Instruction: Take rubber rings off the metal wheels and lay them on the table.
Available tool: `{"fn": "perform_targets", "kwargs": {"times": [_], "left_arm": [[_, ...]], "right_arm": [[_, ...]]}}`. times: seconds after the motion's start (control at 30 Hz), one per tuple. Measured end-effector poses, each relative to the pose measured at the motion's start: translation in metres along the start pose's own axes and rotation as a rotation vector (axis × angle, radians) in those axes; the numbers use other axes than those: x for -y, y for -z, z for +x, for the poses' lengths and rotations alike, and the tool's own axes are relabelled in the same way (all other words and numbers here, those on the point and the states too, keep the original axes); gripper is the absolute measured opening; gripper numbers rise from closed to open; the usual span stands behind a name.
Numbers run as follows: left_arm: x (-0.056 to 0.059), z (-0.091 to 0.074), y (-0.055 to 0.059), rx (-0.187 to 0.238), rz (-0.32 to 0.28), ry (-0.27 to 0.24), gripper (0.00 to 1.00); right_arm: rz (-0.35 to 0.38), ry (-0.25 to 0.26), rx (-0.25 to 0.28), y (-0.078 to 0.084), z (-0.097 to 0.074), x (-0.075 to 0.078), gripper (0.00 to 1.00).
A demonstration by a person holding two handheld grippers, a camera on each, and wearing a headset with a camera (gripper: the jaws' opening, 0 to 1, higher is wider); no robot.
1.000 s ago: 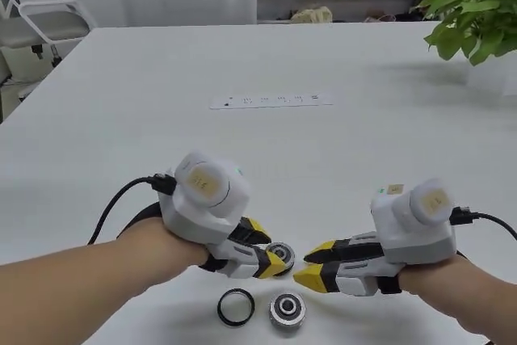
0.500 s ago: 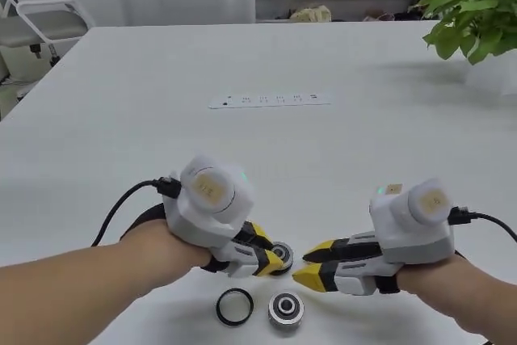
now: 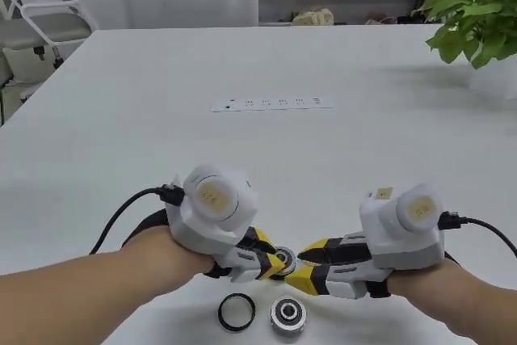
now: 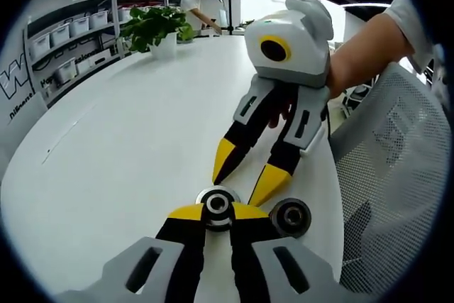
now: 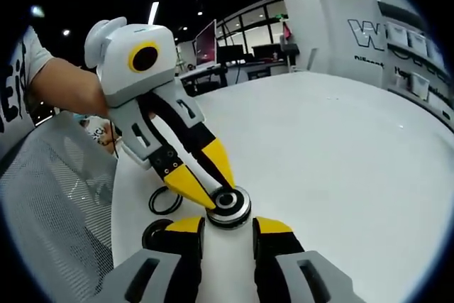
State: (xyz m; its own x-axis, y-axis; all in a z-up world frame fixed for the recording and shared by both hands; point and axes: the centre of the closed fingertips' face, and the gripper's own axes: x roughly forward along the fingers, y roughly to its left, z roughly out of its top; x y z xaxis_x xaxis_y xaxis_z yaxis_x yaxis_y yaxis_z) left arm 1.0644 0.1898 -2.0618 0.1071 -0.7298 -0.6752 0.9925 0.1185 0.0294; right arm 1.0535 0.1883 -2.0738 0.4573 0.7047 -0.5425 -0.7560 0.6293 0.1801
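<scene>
Rubber ring (image 3: 236, 312): laid flat on the table (image 3: 161, 119), near the left jaws and touched by neither gripper.
Left gripper (image 3: 271, 264): jaws clamped on a metal wheel (image 3: 283, 258), which is held between the yellow tips.
Second wheel (image 3: 287, 313): set on the table, close to both sets of tips.
Right gripper (image 3: 300, 267): jaws parted, with the tips just beside the held wheel.

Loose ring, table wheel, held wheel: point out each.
loose ring (image 3: 219, 312): head view, band's left side.
table wheel (image 3: 287, 314): head view, hub.
held wheel (image 4: 217, 204): left gripper view, hub.
</scene>
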Motion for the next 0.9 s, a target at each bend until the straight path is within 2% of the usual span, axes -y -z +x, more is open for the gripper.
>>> {"fn": "perform_targets", "kwargs": {"times": [0.4,0.5,0.53,0.9], "left_arm": [[-0.001,0.0,0.0,0.004,-0.013,-0.015,0.07],[-0.001,0.0,0.0,0.003,-0.015,-0.018,0.07],[-0.001,0.0,0.0,0.004,-0.015,-0.019,0.07],[-0.002,0.001,0.0,0.01,-0.021,-0.026,0.07]], "right_arm": [[-0.058,0.029,0.001,-0.004,0.011,0.0,0.27],[-0.078,0.045,0.006,-0.005,0.013,0.001,0.3],[-0.065,0.045,0.013,-0.006,0.014,0.001,0.31],[-0.056,0.046,0.006,-0.001,0.011,0.002,0.24]]}}
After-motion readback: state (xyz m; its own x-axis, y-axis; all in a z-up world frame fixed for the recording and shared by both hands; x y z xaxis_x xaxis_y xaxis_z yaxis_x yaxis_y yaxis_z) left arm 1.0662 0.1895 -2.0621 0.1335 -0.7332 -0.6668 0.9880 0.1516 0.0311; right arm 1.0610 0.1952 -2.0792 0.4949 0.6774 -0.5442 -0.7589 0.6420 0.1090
